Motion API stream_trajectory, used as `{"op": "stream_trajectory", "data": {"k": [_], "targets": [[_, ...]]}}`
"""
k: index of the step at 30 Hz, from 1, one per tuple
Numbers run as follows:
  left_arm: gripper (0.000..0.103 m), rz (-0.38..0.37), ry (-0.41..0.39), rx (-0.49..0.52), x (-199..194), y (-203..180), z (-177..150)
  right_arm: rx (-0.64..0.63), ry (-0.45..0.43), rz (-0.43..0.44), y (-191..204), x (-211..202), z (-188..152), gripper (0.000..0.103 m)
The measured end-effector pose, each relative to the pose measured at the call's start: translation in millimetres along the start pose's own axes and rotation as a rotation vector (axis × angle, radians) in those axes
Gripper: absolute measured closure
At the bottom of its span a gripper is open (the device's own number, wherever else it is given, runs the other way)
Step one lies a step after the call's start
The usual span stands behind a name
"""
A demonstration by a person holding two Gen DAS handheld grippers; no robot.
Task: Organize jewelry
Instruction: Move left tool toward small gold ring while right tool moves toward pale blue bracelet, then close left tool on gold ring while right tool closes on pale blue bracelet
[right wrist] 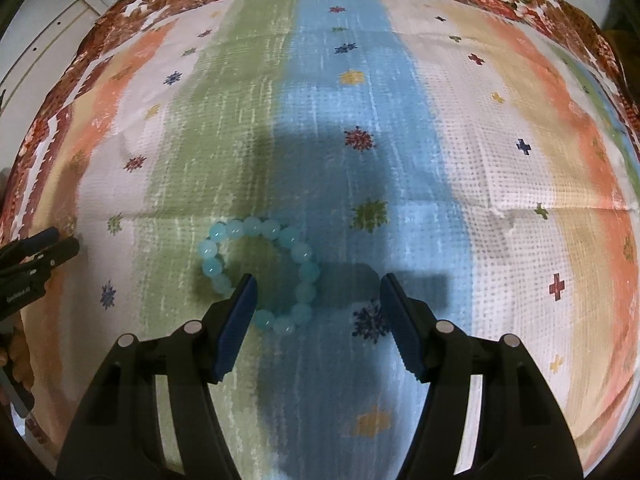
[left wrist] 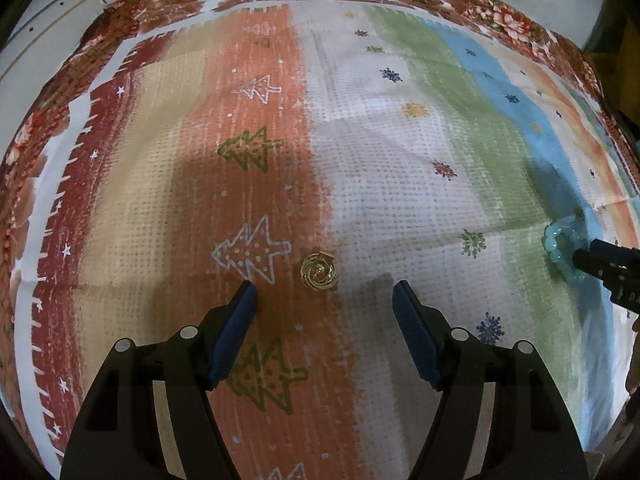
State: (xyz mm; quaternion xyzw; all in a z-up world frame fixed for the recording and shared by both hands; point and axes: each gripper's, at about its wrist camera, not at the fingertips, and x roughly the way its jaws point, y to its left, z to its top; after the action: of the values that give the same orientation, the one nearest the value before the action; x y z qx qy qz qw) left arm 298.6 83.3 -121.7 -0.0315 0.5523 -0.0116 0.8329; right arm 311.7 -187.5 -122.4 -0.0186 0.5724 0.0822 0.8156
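— Tongs: left tongs gape wide just short of the gold ring on the cloth.
— Right tongs gape too, one finger inside the bead bracelet. Lower first, then close gently.

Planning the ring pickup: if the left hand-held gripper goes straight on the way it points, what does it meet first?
Probably the gold ring, lying just ahead between the open fingers of the left hand-held gripper, slightly left of centre. Beyond it only the patterned cloth; depth is uncertain.
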Motion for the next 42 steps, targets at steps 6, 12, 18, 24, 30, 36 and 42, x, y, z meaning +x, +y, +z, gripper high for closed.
{"op": "stream_trajectory", "data": {"k": [6, 12, 18, 24, 30, 36, 42], "targets": [[0.039, 0.015, 0.004, 0.007, 5, 1, 5, -0.003, 0.0, -0.03, 1, 7, 5, 0.039], [0.058, 0.018, -0.001, 0.028, 8, 1, 9, -0.042, 0.009, -0.046, 7, 10, 2, 0.051], [0.087, 0.03, 0.014, 0.053, 9, -2, 9, -0.076, 0.026, -0.021, 12, 11, -1, 0.076], [0.087, 0.015, 0.012, 0.038, 7, 1, 8, -0.077, 0.023, 0.001, 13, 10, -3, 0.09], [0.087, -0.005, 0.003, 0.025, -3, 1, 3, -0.079, 0.011, 0.017, 15, -2, -4, 0.09], [0.087, -0.02, -0.043, 0.006, -27, -2, -2, -0.08, -0.03, 0.043, 24, -25, -3, 0.09], [0.087, -0.045, -0.065, -0.007, -48, -7, -12, -0.094, -0.061, 0.061, 29, -45, -11, 0.09]]}}
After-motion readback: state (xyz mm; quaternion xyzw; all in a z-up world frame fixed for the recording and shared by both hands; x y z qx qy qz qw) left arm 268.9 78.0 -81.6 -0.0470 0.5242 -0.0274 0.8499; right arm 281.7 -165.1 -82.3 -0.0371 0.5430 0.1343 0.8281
